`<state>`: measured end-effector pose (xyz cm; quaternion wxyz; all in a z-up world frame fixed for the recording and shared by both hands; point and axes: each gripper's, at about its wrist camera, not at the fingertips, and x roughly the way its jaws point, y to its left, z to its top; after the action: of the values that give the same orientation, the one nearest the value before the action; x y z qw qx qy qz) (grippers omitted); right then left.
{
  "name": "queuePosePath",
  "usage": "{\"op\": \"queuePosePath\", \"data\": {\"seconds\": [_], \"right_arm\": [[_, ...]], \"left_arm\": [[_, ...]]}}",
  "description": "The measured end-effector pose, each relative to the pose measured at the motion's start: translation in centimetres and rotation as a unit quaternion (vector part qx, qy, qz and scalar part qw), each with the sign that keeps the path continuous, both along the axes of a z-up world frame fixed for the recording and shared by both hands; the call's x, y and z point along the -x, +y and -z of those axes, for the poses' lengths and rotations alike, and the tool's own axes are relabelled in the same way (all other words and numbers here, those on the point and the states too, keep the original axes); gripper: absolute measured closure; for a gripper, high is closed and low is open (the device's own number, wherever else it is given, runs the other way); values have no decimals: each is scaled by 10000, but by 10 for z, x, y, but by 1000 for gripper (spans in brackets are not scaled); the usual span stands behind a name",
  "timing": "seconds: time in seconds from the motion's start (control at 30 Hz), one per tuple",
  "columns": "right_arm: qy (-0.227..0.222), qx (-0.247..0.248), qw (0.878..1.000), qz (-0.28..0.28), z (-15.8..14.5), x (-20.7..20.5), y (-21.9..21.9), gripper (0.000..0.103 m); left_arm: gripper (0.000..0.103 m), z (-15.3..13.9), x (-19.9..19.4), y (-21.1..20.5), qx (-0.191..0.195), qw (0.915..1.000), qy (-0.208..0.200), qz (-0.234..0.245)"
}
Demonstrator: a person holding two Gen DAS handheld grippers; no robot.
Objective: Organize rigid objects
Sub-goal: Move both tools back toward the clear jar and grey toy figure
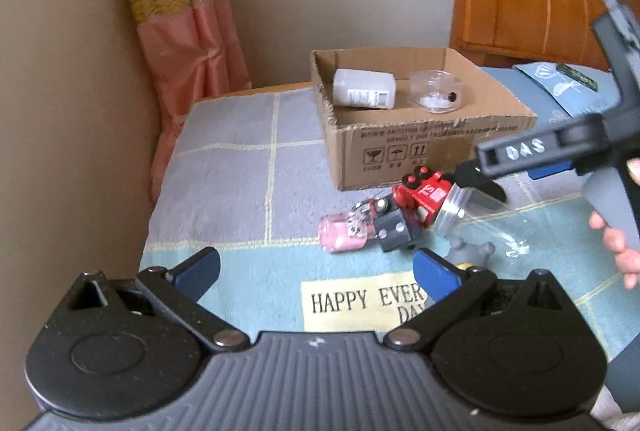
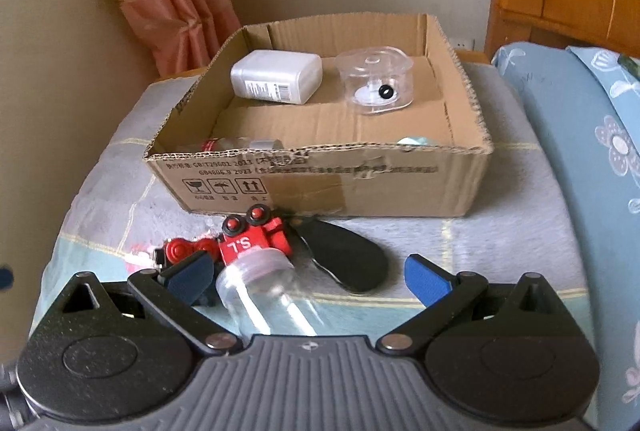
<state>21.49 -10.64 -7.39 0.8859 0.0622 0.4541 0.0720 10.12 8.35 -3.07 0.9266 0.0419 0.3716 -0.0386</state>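
The right gripper (image 2: 306, 279) is gaping wide, its blue-padded fingers (image 2: 426, 281) flanking a clear ribbed plastic jar (image 2: 264, 291) that is lying on its side between them, untouched by either pad. Just beyond the jar's mouth a glossy red toy truck (image 2: 256, 243) is resting against the shallow corrugated cardboard box (image 2: 360, 187), which is holding a white rectangular plastic bottle (image 2: 276, 77) and a round transparent container (image 2: 374, 81). The left gripper (image 1: 316, 273) is hanging wide too, over the quilted patchwork blanket (image 1: 240, 167).
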Motion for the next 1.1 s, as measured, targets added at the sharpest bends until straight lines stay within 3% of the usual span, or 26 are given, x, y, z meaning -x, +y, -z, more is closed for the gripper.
{"op": "queuePosePath", "data": {"seconds": [0.2, 0.37, 0.73, 0.9, 1.1], "right_arm": [[-16, 286, 9995, 167, 11, -13, 18, 0], [134, 435, 9988, 175, 22, -13, 19, 0], [64, 777, 9966, -250, 22, 27, -5, 0], [-78, 1090, 9925, -539, 24, 51, -18, 0], [-172, 1356, 9881, -712, 26, 66, -30, 0]], "left_arm": [[1, 13, 12, 1, 1, 9999, -55, -121], [1, 15, 19, 7, 257, 9995, -31, -182], [1, 13, 20, -1, 216, 9997, -99, -91], [1, 17, 14, -18, 218, 9994, -21, 265], [1, 33, 3, -46, 365, 9937, 158, 1043]]}}
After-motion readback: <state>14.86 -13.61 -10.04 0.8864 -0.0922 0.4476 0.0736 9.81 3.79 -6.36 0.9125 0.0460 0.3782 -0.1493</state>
